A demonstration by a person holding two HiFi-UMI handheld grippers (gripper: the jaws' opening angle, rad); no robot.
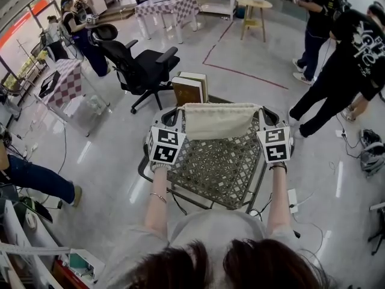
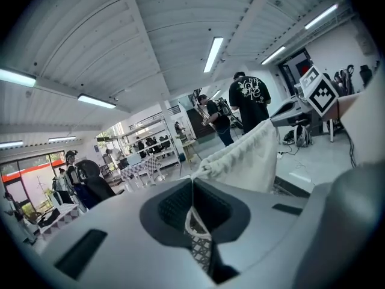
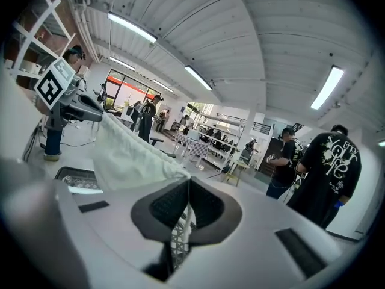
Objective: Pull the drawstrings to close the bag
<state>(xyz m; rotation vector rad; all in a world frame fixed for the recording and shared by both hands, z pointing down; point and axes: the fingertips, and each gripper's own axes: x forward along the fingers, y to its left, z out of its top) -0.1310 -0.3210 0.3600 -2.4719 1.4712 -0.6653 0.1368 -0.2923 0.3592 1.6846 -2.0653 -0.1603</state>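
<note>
I look down on a cream drawstring bag (image 1: pixel 219 120) held up and stretched flat between my two grippers, above a metal lattice surface (image 1: pixel 216 170). The bag's top hem runs straight from one gripper to the other, and its body hangs down towards the lattice.

My left gripper (image 1: pixel 178 115) is at the bag's left top corner. In the left gripper view its jaws are pressed together on the drawstring (image 2: pixel 191 223), a pale cord running down the narrow slit between them. The gathered corner of the bag sits right at the jaw tips.

My right gripper (image 1: pixel 263 115) is at the bag's right top corner. In the right gripper view its jaws are likewise clamped on a pale cord, with the bag fabric spreading away to the left.

Beyond the surface stand two books (image 1: pixel 191 89) and a black office chair (image 1: pixel 141 65). People in dark clothes (image 1: pixel 346 65) stand on the grey floor to the right.
</note>
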